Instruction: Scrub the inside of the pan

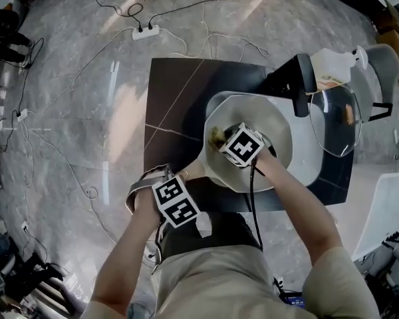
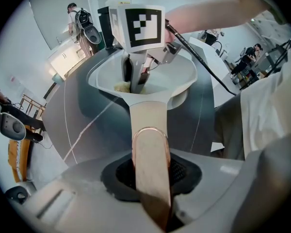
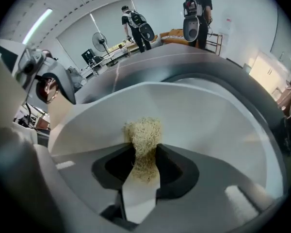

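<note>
Dark table [image 1: 166, 92] stood on a grey marbled floor [image 1: 73, 78]. White pan [image 1: 279, 121] sat on the table, right of centre in the head view, with its handle [image 1: 194, 170] pointing toward the person. Glass lid [image 1: 336, 121] lay on the table just beside the pan, on the side away from the handle. A white bottle [image 1: 332, 68] stood near the lid.

Left gripper [image 2: 153, 174] pointed down with its jaws clamped on the tan, copper-edged end of the handle. Right gripper [image 3: 144, 166] reached into the pan, its jaws pinched on a straw-coloured scrubber [image 3: 143, 135]. The scrubber's free end lay against the pan's inner surface, on the handle side of the bowl.
</note>
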{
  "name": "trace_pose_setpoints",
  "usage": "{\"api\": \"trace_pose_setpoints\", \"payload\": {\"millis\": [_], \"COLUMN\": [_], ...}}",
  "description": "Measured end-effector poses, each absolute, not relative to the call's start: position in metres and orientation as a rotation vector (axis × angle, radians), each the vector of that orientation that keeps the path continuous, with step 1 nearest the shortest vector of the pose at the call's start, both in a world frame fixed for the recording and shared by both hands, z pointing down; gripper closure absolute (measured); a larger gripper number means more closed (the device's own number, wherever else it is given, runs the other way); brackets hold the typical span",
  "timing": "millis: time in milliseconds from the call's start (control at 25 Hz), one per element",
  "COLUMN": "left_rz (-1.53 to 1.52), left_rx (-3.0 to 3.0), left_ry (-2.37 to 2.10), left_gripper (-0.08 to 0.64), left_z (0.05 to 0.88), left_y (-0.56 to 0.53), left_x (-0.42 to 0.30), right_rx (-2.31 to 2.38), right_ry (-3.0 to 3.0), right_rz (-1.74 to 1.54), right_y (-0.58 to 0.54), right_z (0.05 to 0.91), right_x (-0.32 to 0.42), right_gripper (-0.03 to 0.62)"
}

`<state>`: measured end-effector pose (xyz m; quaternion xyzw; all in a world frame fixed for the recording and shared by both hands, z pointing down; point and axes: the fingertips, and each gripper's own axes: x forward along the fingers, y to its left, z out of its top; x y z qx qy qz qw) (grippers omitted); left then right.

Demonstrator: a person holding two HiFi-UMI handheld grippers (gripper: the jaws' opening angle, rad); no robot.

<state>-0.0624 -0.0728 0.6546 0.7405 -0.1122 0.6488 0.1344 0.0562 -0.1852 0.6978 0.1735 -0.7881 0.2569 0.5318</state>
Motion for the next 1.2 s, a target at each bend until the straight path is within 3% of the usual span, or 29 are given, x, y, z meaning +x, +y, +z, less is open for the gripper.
{"api": "trace_pose_setpoints", "payload": {"millis": [480,800,1200], "left_rz": [1.872,1.867,1.861], "left_rx": [2.131,2.125,2.114], "left_ry": [-0.309,-0.3,-0.292], "left_gripper": [0.462,0.462,0.463], "left_z": [0.655,0.655,0.655], "left_y": [-0.07,-0.07,-0.069], "left_x": [-0.064,-0.063,-0.063], "right_rx": [0.556,0.368,-0.016], "right_ry": [-1.549,-1.417,-1.581], "right_rz": [0.205,0.401,0.618], "right_y": [-0.241,-0.173,-0.078], "right_z": [0.726,0.728,0.7], "right_x": [0.164,0.207,0.122], "right_gripper": [0.457,0.459,0.46]}}
